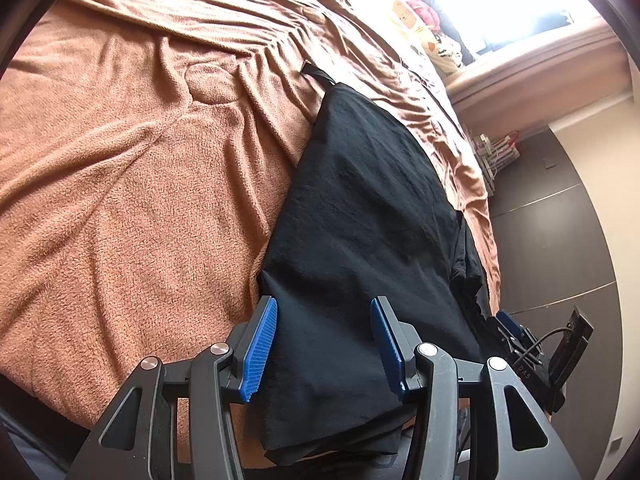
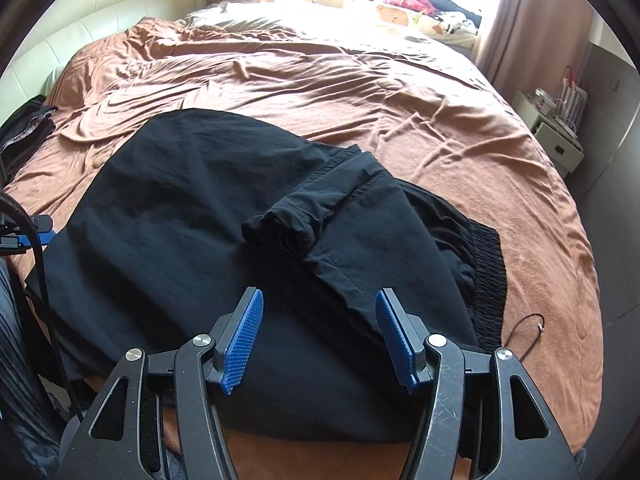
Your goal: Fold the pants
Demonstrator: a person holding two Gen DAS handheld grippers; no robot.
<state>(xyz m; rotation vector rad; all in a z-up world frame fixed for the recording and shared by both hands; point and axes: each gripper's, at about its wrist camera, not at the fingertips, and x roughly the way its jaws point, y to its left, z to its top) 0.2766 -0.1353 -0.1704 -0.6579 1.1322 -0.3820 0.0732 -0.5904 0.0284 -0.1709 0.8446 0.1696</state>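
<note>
Black pants [image 2: 224,216] lie folded along the bed's [image 2: 440,128] near edge. Left gripper [image 1: 324,344] and right gripper [image 2: 320,336] both hover over them, fingers spread, pads clear of the cloth.

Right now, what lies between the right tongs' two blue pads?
Only the black fabric pants spread on the brown blanket; the right tongs stand open, gripping nothing, in the right wrist view.

Black pants [image 2: 180,208] on a plain terracotta-brown blanket [image 2: 400,100].
</note>
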